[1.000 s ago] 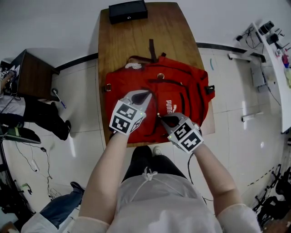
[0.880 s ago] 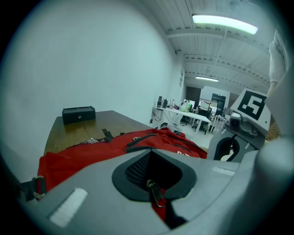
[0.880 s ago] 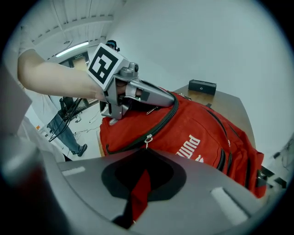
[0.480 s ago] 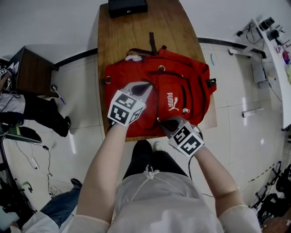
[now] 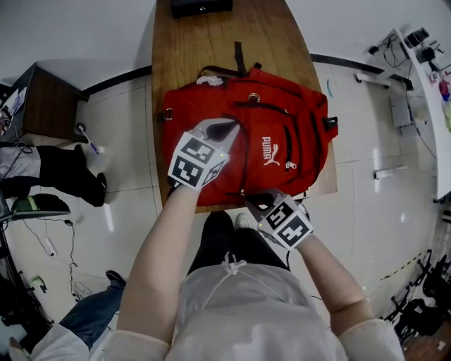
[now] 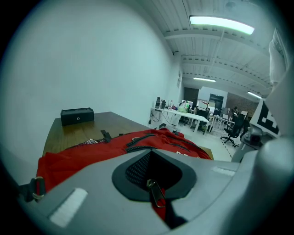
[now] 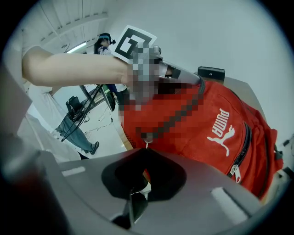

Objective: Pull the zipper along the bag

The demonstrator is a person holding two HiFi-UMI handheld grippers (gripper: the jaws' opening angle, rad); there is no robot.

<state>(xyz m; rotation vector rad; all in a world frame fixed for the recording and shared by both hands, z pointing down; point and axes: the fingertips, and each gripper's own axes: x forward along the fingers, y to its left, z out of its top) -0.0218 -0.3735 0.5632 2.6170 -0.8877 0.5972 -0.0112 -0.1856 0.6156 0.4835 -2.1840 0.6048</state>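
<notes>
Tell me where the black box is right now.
In the head view the black box lies at the table's far end, top centre, beyond the red backpack and apart from it.

**Busy workshop surrounds a wooden table**

A long wooden table [image 5: 211,49] stands on a pale tiled floor [image 5: 127,162], with a small black box [image 5: 201,6] at its far end. A dark cabinet [image 5: 46,106] sits well apart to the left, near a person in dark trousers [image 5: 67,176]. A jeans-clad leg [image 5: 84,321] shows at the lower left, with cables [image 5: 49,247] trailing over the tiles close by. A white bench [image 5: 423,92] carrying equipment runs along the right edge. In the left gripper view, a strip light [image 6: 221,25] glows on the ceiling above white desks [image 6: 183,114] and an office chair [image 6: 231,132]. The right gripper view shows black stands [image 7: 89,103] beside a bystander in jeans [image 7: 76,133].
</notes>
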